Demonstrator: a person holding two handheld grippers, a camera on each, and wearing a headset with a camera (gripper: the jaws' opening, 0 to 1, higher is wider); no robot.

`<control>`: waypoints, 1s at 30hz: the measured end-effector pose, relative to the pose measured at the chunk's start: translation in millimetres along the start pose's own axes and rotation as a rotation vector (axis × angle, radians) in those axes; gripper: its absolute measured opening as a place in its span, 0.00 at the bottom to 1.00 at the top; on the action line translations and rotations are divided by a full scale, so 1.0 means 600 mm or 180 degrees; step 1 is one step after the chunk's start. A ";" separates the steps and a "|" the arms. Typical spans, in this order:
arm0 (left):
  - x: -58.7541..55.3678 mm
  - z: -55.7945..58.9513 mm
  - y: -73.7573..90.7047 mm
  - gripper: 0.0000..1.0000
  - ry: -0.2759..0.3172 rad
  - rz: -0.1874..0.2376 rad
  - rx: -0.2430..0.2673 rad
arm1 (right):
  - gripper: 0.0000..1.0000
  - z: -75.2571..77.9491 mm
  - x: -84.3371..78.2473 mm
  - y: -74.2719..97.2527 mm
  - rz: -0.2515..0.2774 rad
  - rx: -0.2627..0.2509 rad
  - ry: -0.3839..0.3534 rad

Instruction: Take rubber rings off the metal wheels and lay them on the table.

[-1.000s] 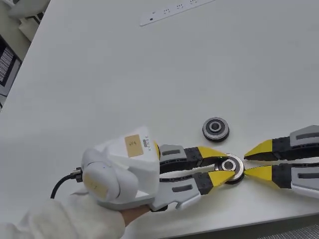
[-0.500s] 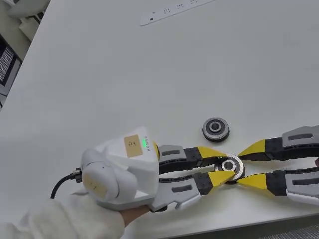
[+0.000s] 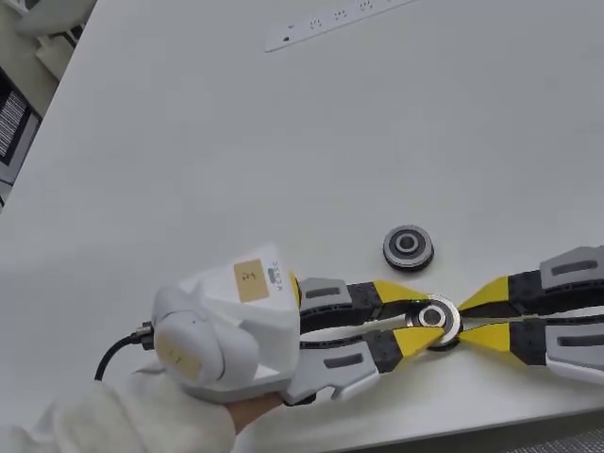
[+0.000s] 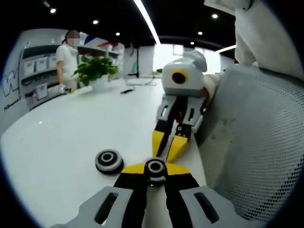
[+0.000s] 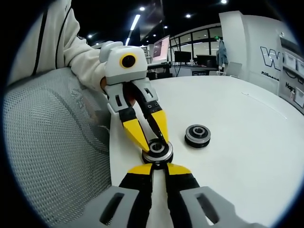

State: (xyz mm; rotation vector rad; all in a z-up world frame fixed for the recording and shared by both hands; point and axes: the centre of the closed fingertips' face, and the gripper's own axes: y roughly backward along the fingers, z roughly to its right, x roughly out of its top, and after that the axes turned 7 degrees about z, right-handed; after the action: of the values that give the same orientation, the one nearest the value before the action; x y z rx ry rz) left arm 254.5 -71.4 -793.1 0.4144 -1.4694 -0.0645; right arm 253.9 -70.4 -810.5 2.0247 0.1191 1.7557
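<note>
A metal wheel (image 3: pixel 432 317) with a black rubber ring lies near the table's front edge. My left gripper (image 3: pixel 429 315) reaches in from the left and is shut on that wheel (image 4: pixel 155 167), one yellow jaw on each side. From the right, my right gripper (image 3: pixel 464 316) has its jaws pressed together on the rubber ring at the wheel's (image 5: pixel 157 151) near rim. A second wheel (image 3: pixel 408 246) with its black ring lies flat and free just behind them, also seen as the second wheel (image 4: pixel 109 161) and the second wheel (image 5: pixel 197 135).
A white power strip (image 3: pixel 330 21) lies at the far side of the white table (image 3: pixel 236 151). The table's front edge runs just below the grippers. A grey mesh chair (image 4: pixel 251 142) stands beside the table. A person (image 4: pixel 69 52) and a potted plant (image 4: pixel 95 71) are far off.
The right gripper's jaws spread apart half a second ago and have now come together on the wheel's right rim. The left gripper and both wheels have stayed in place.
</note>
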 end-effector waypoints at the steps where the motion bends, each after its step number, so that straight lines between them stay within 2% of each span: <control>1: 0.000 0.000 0.000 0.14 -0.0003 0.0000 0.0004 | 0.04 0.000 0.000 0.000 -0.0006 -0.0005 -0.0014; 8: -0.001 -0.001 0.001 0.14 -0.0001 -0.0003 0.0009 | 0.02 0.001 0.000 0.000 -0.0037 -0.0007 -0.0113; 10: -0.001 -0.003 0.001 0.14 0.0003 -0.0003 0.0012 | 0.02 0.001 0.000 -0.002 -0.0040 0.0046 -0.0023; 13: -0.001 -0.002 0.001 0.14 -0.0023 -0.0018 0.0004 | 0.02 0.001 0.002 -0.004 -0.0149 0.0109 -0.0015; 16: -0.001 -0.003 0.002 0.14 -0.0032 -0.0027 0.0017 | 0.00 0.004 0.001 -0.004 -0.0203 0.0052 -0.0178; 23: 0.000 -0.002 0.002 0.14 -0.0062 -0.0026 0.0007 | 0.00 0.009 -0.001 -0.003 -0.0192 -0.0098 -0.0403; 25: 0.000 -0.002 0.002 0.14 -0.0057 -0.0024 0.0006 | 0.00 0.018 -0.001 0.000 -0.0173 -0.0199 -0.0547; 27: 0.000 -0.003 0.002 0.14 -0.0065 -0.0025 0.0011 | 0.00 0.025 0.003 0.003 -0.0075 -0.0266 -0.0800; 30: 0.000 -0.003 0.002 0.14 -0.0067 -0.0023 0.0010 | 0.00 0.027 0.004 0.006 0.0033 -0.0270 -0.1076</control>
State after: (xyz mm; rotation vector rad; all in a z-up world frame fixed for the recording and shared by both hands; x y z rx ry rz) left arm 255.8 -70.0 -792.6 0.4228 -1.4890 -0.0725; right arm 269.2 -77.3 -808.5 2.2266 -0.0713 1.3741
